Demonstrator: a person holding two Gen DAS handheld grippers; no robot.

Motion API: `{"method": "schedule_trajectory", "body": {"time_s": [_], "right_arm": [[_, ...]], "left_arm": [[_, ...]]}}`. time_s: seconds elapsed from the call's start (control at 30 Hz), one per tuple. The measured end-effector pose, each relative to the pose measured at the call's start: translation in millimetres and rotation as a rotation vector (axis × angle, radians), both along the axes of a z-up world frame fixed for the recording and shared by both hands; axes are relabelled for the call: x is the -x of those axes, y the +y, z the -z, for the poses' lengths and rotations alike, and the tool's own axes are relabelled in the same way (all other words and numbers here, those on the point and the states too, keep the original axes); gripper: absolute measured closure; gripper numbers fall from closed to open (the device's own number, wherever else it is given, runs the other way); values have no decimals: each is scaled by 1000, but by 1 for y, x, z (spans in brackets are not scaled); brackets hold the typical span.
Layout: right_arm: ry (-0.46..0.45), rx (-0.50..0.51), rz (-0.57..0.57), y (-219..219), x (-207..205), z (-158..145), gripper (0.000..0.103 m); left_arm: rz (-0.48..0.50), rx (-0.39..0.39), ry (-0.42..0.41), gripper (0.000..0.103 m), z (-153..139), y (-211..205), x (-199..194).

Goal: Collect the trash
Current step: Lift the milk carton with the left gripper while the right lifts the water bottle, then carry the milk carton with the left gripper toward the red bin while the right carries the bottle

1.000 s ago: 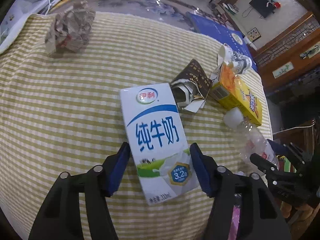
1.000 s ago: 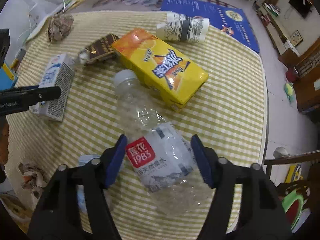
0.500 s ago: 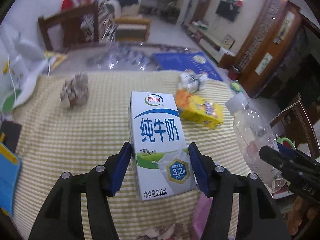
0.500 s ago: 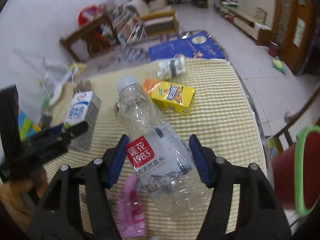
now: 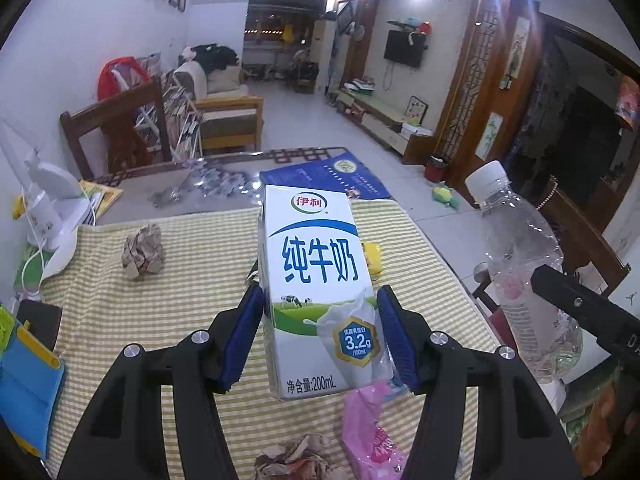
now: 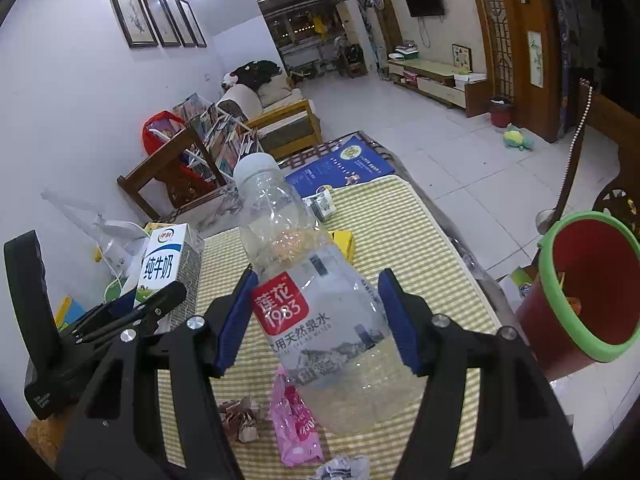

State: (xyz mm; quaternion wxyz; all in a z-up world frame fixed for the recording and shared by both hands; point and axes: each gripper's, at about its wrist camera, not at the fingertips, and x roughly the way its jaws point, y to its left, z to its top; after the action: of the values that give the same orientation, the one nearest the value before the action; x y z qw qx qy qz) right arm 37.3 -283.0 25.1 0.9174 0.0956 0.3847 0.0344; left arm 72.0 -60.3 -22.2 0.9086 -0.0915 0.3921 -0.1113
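Left wrist: my left tool [image 5: 320,336] is clamping the milk carton [image 5: 316,280] half-wide, above the worktop [image 5: 160,312].

Right wrist: my right tool [image 6: 316,320] is gripping the water bottle [image 6: 312,300], left of the red bin [image 6: 580,292]; I should be keeping both grips firm until over it.

We stand in a home's living room: beyond the checked-cloth counter [image 5: 168,320] a sofa [image 5: 224,96], a wall television [image 5: 403,49] opposite it, framed pictures [image 6: 154,12], perhaps a balcony behind.
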Motion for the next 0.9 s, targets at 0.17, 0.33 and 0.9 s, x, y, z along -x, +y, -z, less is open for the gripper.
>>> {"method": "schedule_trajectory", "body": {"time_s": [0.17, 0.33, 0.9], "right_arm": [[-11, 16, 9, 3, 4, -4, 42], [-23, 20, 22, 5, 9, -6, 42], [-3, 23, 36, -6, 11, -2, 42]], "left_arm": [[13, -7, -17, 47, -4, -5, 7], [7, -10, -24, 48, -7, -2, 12], [61, -22, 141, 43, 26, 0, 0]]}}
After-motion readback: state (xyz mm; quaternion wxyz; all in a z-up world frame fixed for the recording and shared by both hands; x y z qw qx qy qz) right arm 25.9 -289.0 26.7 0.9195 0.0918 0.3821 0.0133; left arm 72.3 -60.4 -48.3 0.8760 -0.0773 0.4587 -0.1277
